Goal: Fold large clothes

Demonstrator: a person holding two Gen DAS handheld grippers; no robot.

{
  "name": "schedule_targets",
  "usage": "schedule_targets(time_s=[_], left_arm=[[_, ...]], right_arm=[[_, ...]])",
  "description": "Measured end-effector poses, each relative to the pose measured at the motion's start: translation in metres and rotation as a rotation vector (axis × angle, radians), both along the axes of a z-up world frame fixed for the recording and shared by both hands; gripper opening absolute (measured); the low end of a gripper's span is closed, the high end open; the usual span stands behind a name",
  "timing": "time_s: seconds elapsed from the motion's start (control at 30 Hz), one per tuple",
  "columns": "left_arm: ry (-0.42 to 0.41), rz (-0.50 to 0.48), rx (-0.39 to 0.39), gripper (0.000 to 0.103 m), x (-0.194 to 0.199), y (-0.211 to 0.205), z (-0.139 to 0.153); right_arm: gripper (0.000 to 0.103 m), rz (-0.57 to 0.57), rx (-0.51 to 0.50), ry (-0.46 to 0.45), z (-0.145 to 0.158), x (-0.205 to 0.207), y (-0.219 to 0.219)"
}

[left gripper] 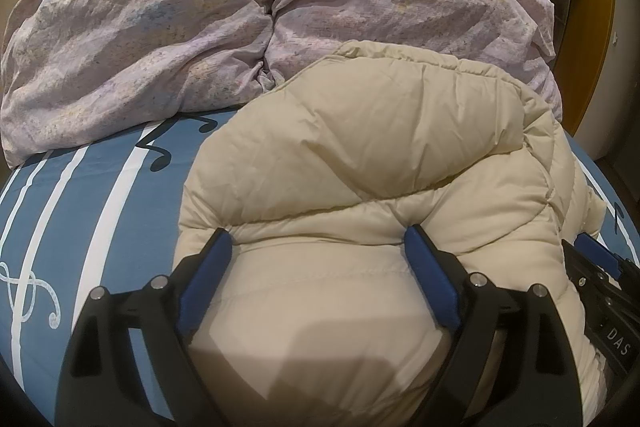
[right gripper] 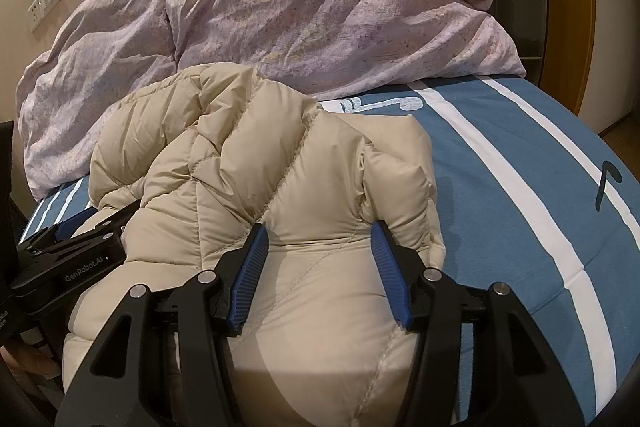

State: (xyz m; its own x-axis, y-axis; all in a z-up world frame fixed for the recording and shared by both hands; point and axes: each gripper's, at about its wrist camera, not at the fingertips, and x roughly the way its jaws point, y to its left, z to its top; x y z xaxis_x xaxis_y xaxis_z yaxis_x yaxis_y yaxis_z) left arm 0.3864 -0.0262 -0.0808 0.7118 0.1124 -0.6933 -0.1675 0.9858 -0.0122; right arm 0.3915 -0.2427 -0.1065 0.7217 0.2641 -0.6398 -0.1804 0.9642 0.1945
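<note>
A beige puffer jacket (left gripper: 360,147) lies bunched on a blue sheet with white stripes. In the left wrist view my left gripper (left gripper: 319,233) stands wide, and a thick padded fold bulges between its blue pads (left gripper: 208,279), which press into the fabric. The right gripper's tip (left gripper: 596,255) shows at the jacket's right edge. In the right wrist view the jacket (right gripper: 240,167) fills the middle. My right gripper (right gripper: 320,227) is shut on a narrower padded fold, which puckers at its pads (right gripper: 250,267). The left gripper's black body (right gripper: 76,259) sits against the jacket's left side.
A crumpled lilac duvet (left gripper: 160,27) (right gripper: 320,7) is heaped at the head of the bed, just behind the jacket. Bare blue sheet (left gripper: 100,207) (right gripper: 500,207) lies on either side. Behind are a wall with sockets (right gripper: 44,3) and a wooden door frame (right gripper: 568,7).
</note>
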Motion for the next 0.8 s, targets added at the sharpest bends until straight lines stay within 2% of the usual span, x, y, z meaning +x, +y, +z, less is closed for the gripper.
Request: schedule_targets(time_s=[0.43, 0.53, 0.6, 0.67, 0.8], left_arm=[[0.023, -0.004, -0.006, 0.089, 0.002, 0.002, 0.002], [0.062, -0.013, -0.02, 0.089, -0.002, 0.008, 0.01], [0.069, -0.011, -0.05, 0.089, -0.008, 0.015, 0.017], [0.07, -0.004, -0.091, 0.088, -0.018, 0.025, 0.025], [0.074, 0.0, -0.154, 0.088, -0.039, 0.044, 0.035]], right_arm=[[0.057, 0.001, -0.009, 0.011, 0.0, 0.0, 0.0], [0.064, 0.03, -0.053, 0.049, 0.007, 0.002, 0.004], [0.084, 0.061, -0.038, 0.096, 0.014, 0.005, 0.001], [0.096, 0.069, 0.007, 0.135, 0.022, 0.004, -0.009], [0.097, 0.028, 0.113, 0.184, 0.028, 0.003, -0.042]])
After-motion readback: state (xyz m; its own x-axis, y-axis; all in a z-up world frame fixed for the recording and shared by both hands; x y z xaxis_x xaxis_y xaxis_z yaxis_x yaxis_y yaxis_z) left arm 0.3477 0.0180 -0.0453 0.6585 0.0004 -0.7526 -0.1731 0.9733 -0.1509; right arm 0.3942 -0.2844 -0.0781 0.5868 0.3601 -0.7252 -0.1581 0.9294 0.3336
